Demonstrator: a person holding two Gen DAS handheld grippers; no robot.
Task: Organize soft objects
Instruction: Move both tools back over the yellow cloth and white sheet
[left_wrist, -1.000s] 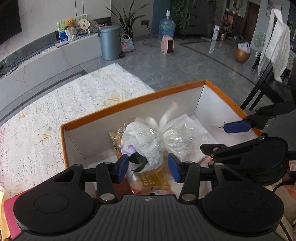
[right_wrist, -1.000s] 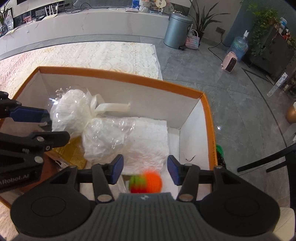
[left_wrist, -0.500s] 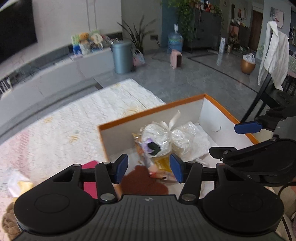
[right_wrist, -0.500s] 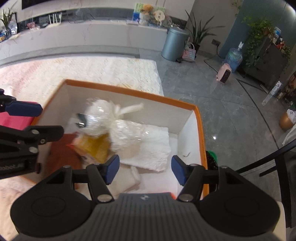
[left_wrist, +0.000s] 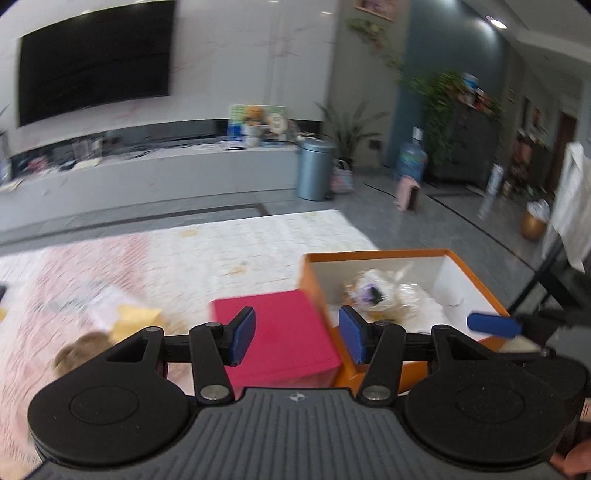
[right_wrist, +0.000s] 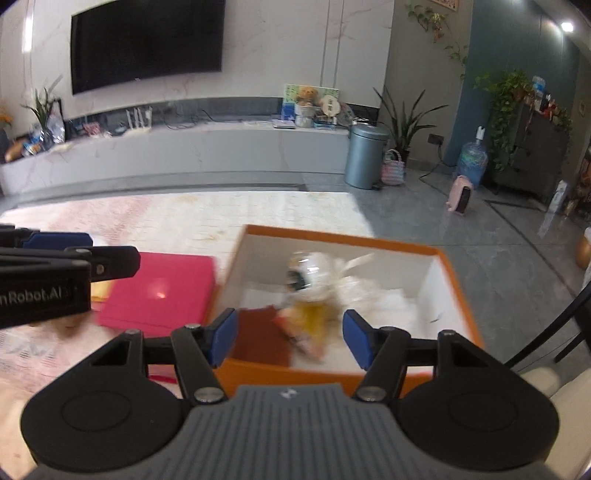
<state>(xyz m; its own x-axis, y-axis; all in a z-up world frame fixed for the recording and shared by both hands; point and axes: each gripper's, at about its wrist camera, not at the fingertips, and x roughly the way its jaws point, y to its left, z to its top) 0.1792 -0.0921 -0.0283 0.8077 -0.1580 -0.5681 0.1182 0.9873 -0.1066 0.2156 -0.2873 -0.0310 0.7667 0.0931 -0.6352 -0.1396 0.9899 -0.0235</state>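
My left tongs and right tongs, both released and empty, hang over the orange box; loose soft things lie leftward (nearer my left) across the lace-covered desk.

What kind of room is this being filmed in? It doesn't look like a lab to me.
Most likely a home living room. A large dark television hangs on a marble-look wall above a long low console, a pale patterned rug covers the floor, and potted plants stand beside a lidded bin.
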